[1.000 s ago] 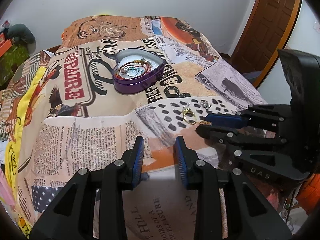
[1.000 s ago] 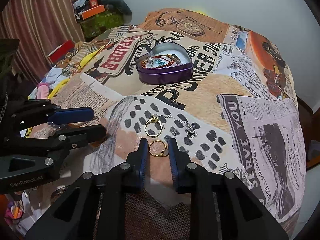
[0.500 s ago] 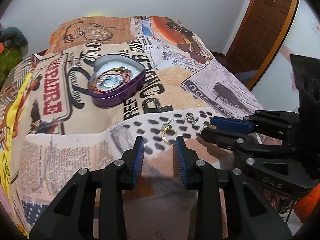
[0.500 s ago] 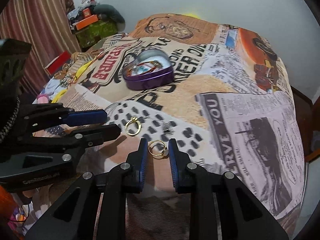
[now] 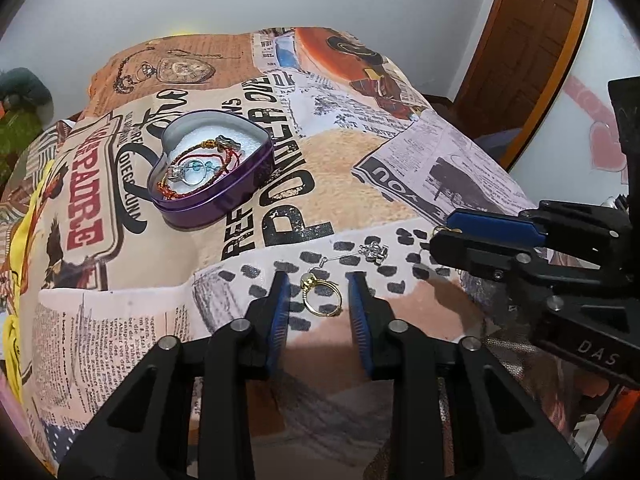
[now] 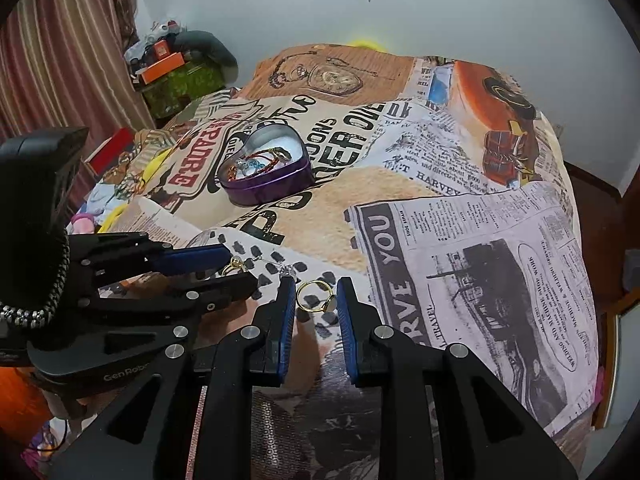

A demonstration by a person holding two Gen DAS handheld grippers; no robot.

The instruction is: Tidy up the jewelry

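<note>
A purple heart-shaped tin [image 5: 224, 196] with a white lining holds red cord bracelets [image 5: 218, 162] and blue beads. The bed cover [image 5: 340, 152] is printed in beige, orange and pinkish newspaper collage with black lettering and black dashes. Two gold rings [image 5: 322, 298] [image 6: 316, 295] lie on it. Each black hand-held gripper [image 5: 318, 304] [image 6: 313, 300] has blue pads.

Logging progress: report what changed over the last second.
The left tool slid across the bedspread to the knobbed ring, which now lies between its jaws, untouched; they are closing. The right tool shifted with its flat ring, grip unchanged. The heart tin and pendant stayed put.
</note>
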